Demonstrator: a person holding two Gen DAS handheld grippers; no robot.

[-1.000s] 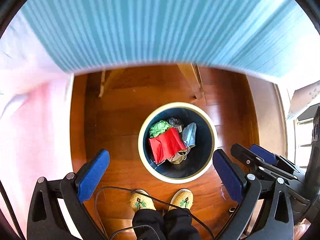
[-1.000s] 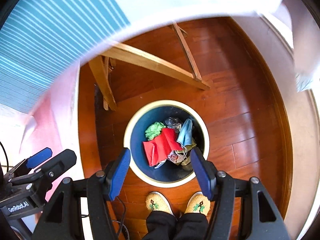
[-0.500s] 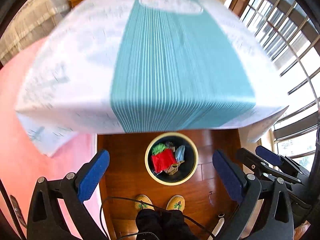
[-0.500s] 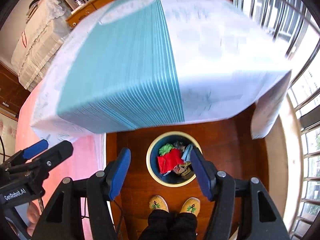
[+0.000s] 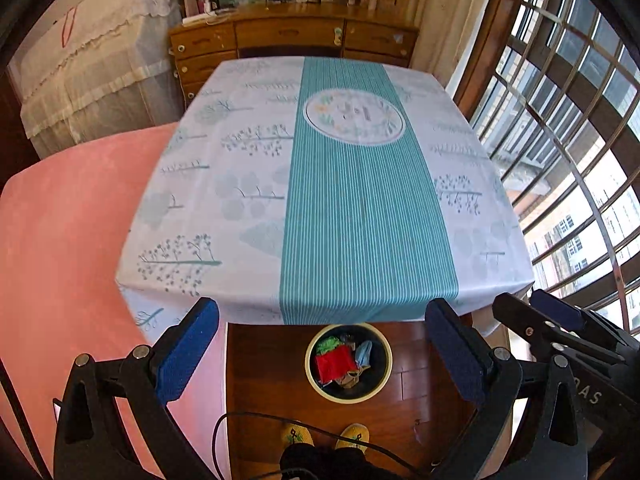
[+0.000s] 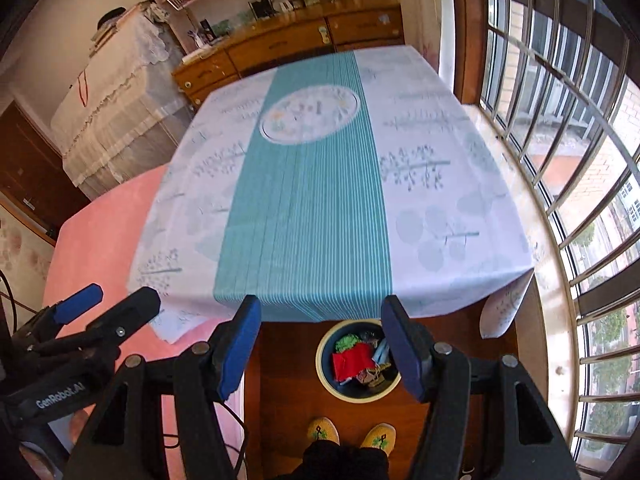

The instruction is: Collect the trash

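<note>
A round bin with a cream rim (image 5: 349, 399) (image 6: 322, 364) stands on the wooden floor just in front of the table. It holds a red piece (image 5: 335, 363) (image 6: 354, 360), a green crumple (image 5: 327, 345), a pale blue mask (image 5: 364, 352) and other scraps. My left gripper (image 5: 322, 316) hangs high above it, jaws wide open and empty. My right gripper (image 6: 322, 312) is beside it at the same height, also open with nothing between its blue pads. Both point steeply down. The tablecloth (image 5: 360, 200) (image 6: 304, 200), white with a teal stripe, bears no loose objects.
A pink cushioned surface (image 5: 60, 220) lies left of the table. A wooden dresser (image 5: 288, 36) stands behind it, and barred windows (image 5: 580, 120) run along the right. The person's feet in yellow slippers (image 5: 296, 436) stand by the bin, and a black cable (image 5: 240, 418) hangs near them.
Both grippers have risen from low over the bin, below the table's edge, to well above the tabletop. The bin now looks small and far. Neither gripper's jaws have changed.
</note>
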